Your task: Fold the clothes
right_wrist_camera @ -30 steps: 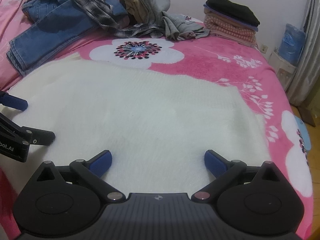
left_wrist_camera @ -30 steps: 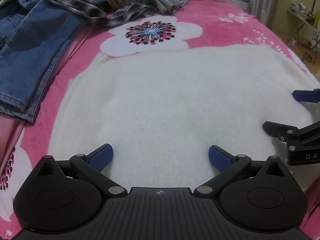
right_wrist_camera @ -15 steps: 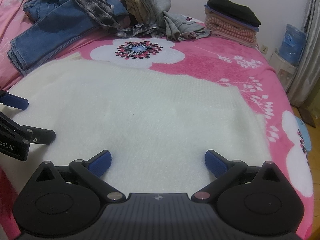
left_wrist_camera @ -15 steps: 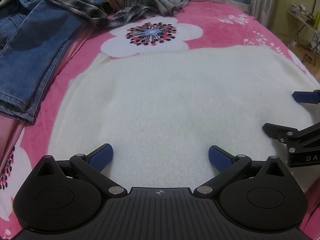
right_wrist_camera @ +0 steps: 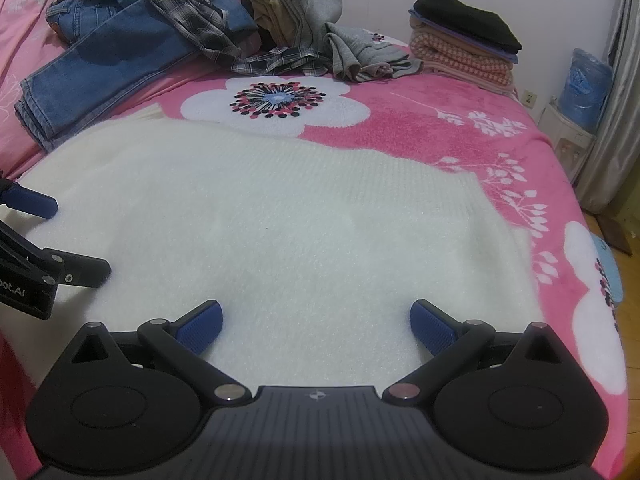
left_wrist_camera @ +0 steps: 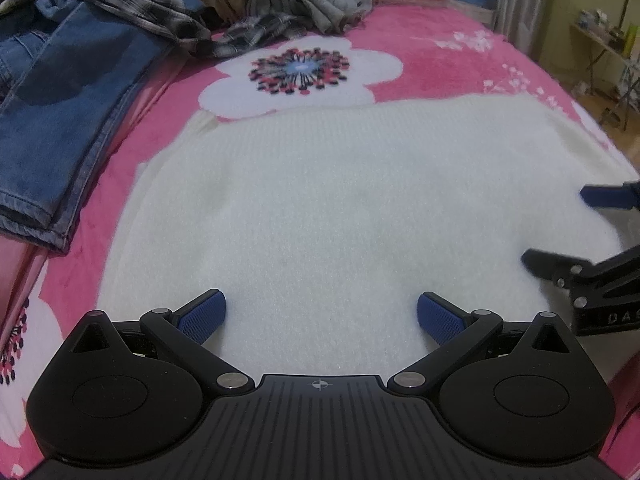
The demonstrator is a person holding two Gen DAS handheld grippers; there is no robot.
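A white knit garment (left_wrist_camera: 340, 208) lies spread flat on the pink flowered bed; it also fills the middle of the right wrist view (right_wrist_camera: 280, 220). My left gripper (left_wrist_camera: 320, 316) is open and empty, its blue pads over the garment's near edge. My right gripper (right_wrist_camera: 316, 320) is open and empty, also low over the near edge. The right gripper shows at the right edge of the left wrist view (left_wrist_camera: 592, 236), and the left gripper shows at the left edge of the right wrist view (right_wrist_camera: 36, 240).
Blue jeans (left_wrist_camera: 56, 120) lie at the left, with a plaid shirt (right_wrist_camera: 176, 16) and grey and tan clothes (right_wrist_camera: 304, 20) piled behind. A folded stack (right_wrist_camera: 464, 48) stands at the back right. The bed's right edge drops to a floor with a water bottle (right_wrist_camera: 584, 84).
Both grippers have crept slightly forward over the garment. Both stay open. The garment has not moved.
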